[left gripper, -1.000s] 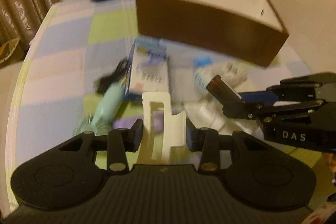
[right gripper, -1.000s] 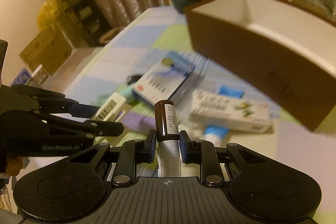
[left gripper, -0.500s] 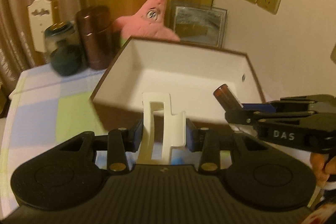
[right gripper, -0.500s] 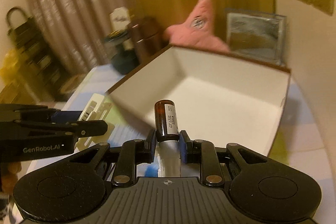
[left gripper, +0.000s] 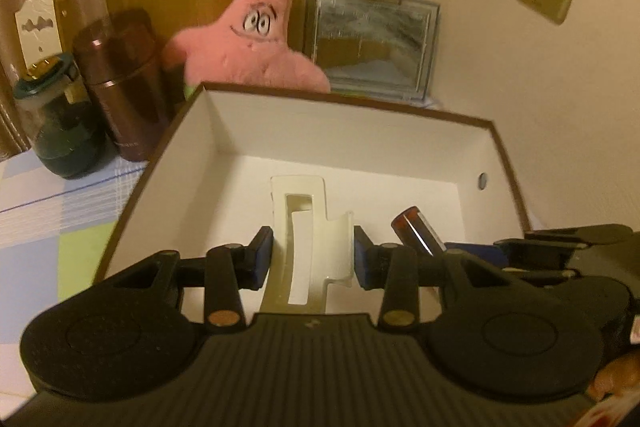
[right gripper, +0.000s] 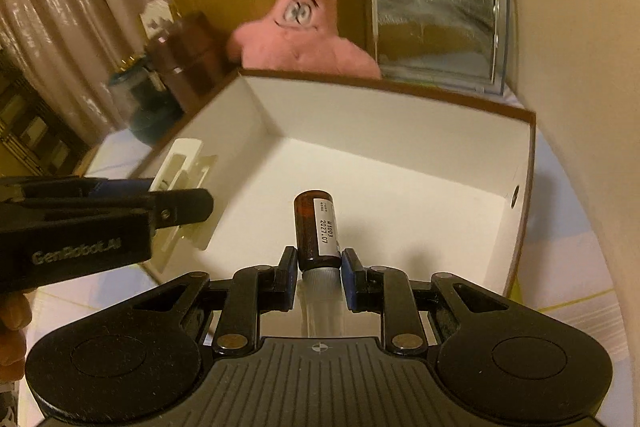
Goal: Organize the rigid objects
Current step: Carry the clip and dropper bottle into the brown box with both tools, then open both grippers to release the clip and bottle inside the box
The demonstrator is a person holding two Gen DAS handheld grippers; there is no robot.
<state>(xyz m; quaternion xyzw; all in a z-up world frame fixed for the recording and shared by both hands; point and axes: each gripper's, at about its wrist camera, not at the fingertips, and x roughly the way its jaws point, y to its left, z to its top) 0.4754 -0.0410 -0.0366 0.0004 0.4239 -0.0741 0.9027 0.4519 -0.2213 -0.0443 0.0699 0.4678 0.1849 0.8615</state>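
Left gripper (left gripper: 314, 261) clamped on a cream plastic clip (left gripper: 308, 239), held over the near part of the open brown box (left gripper: 208, 131), above its white floor. Right gripper (right gripper: 319, 277) clenched on a small amber bottle (right gripper: 316, 229) by its neck, cap end back between the jaws, base pointing into the same box, also clear of the floor. Both tools side by side and close, the right gripper's arm (left gripper: 560, 251) just beside the left one's outer finger.

Risks, as judged from here:
- Dropping from this height: likely bounce or roll of the round bottle across the bare floor of the box, possibly against the wall; glass, by the look of it, so a hard landing could crack it.
- Releasing both at once: bottle landing on the clip, or the two tools knocking together while opening, given how near they stand.
- Lowering without care: fingers catching the near rim of the box, tipping or shoving it toward the pink plush star (left gripper: 256, 43) and the framed picture (left gripper: 372, 43) behind.
- Clip hanging up on a pad after release, since the grip is on its thin edges.
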